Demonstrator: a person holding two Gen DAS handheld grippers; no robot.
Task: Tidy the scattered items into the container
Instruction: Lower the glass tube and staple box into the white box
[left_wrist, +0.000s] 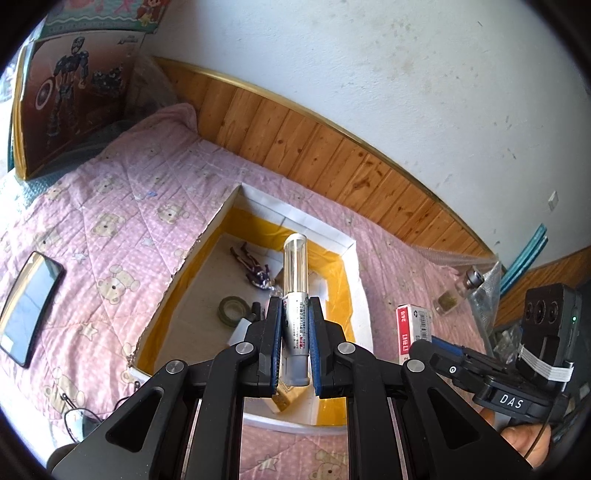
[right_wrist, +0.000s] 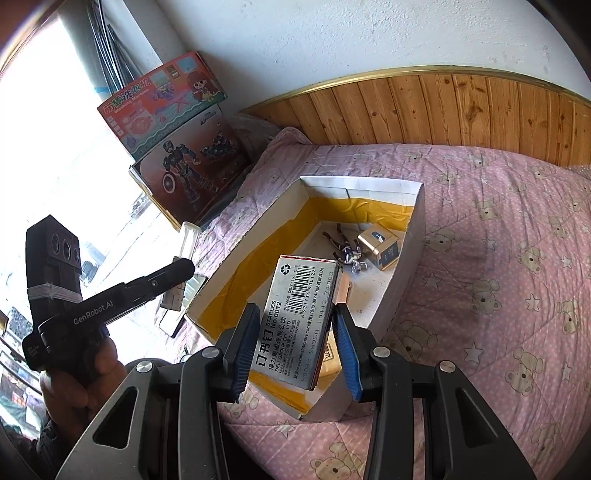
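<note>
You are pinching a clear-capped tube (left_wrist: 293, 295) in the left gripper (left_wrist: 293, 325) and clamping a staples box (right_wrist: 299, 321) in the right gripper (right_wrist: 295, 347), both hovering over the open cardboard box (right_wrist: 413, 236). Lower past the rim before releasing; bare floor near the figurine (left_wrist: 253, 267) seems free.

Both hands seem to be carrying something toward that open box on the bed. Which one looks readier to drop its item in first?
Probably the right. The right gripper holds the staples box right over the open cardboard box. The left gripper holds its tube near the box's front edge.
</note>
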